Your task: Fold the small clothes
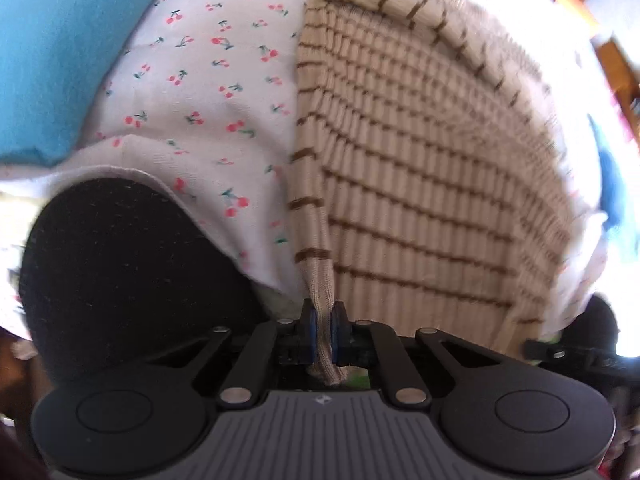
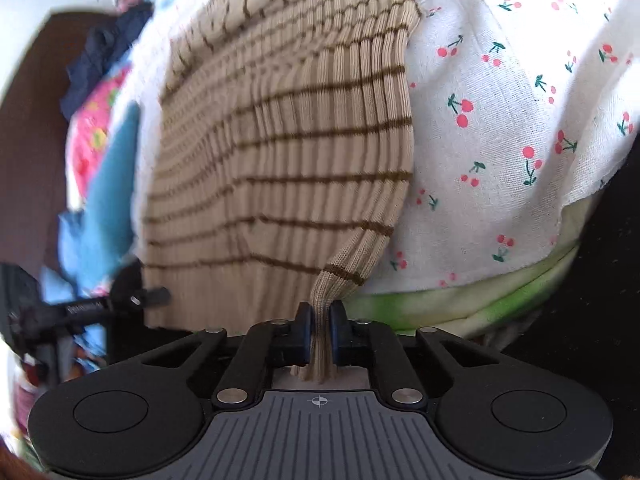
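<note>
A beige ribbed garment with thin brown stripes (image 1: 420,184) stretches out ahead of both grippers over a white cherry-print cloth (image 1: 208,92). My left gripper (image 1: 323,334) is shut on the garment's near left corner. My right gripper (image 2: 320,332) is shut on its near right corner (image 2: 340,272). The garment (image 2: 280,152) hangs taut between the two and its far end folds over. The right gripper's tip shows at the right edge of the left wrist view (image 1: 560,350), and the left gripper's tip at the left of the right wrist view (image 2: 132,300).
The cherry-print cloth (image 2: 500,128) covers the surface. A blue cloth (image 1: 48,60) lies at the far left, and a black fabric item (image 1: 132,272) at the near left. A green-and-white cloth (image 2: 460,304) lies under the print. Blue, pink and dark clothes (image 2: 100,128) are piled at the left.
</note>
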Demonstrator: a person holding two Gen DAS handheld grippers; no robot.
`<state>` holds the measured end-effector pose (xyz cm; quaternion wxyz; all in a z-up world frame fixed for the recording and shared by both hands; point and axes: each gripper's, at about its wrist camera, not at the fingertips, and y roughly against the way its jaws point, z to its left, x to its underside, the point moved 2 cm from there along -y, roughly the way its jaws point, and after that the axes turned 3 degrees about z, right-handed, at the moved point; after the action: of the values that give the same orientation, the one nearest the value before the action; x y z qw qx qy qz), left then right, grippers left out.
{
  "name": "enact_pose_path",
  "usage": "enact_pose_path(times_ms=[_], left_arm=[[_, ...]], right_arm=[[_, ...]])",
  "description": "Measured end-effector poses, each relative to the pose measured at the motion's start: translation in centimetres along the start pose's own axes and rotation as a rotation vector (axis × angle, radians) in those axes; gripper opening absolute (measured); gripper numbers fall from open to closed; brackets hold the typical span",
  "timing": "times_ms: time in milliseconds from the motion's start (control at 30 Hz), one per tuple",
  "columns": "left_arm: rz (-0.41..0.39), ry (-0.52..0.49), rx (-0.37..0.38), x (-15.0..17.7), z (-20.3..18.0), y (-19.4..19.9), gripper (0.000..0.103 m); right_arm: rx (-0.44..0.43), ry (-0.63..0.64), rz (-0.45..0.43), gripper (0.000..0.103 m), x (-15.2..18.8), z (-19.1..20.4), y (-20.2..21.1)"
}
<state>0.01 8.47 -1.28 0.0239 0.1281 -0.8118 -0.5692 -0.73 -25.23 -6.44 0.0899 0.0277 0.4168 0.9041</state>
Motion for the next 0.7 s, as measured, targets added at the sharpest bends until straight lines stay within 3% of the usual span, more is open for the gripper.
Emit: enact_pose_path(times_ms=[233,533,700], left_arm=[[-0.097,0.141,0.310,0.0,0.1,0.4,0.013],[-0.365,0.152,0.542,-4.2,-2.4,5.3,0.013],[-0.419,0.108,0.580,-9.1,-4.5,6.2,0.013]], right_arm=[[-0.243,-0.071,-0.181,0.008,-0.7,0.7,2.6],[-0.379,0.008,-0.481,0.006,-4.4,4.7,7.8],[-0.380,0.026,-0.643,0.002,-8.6,6.0,10.4]])
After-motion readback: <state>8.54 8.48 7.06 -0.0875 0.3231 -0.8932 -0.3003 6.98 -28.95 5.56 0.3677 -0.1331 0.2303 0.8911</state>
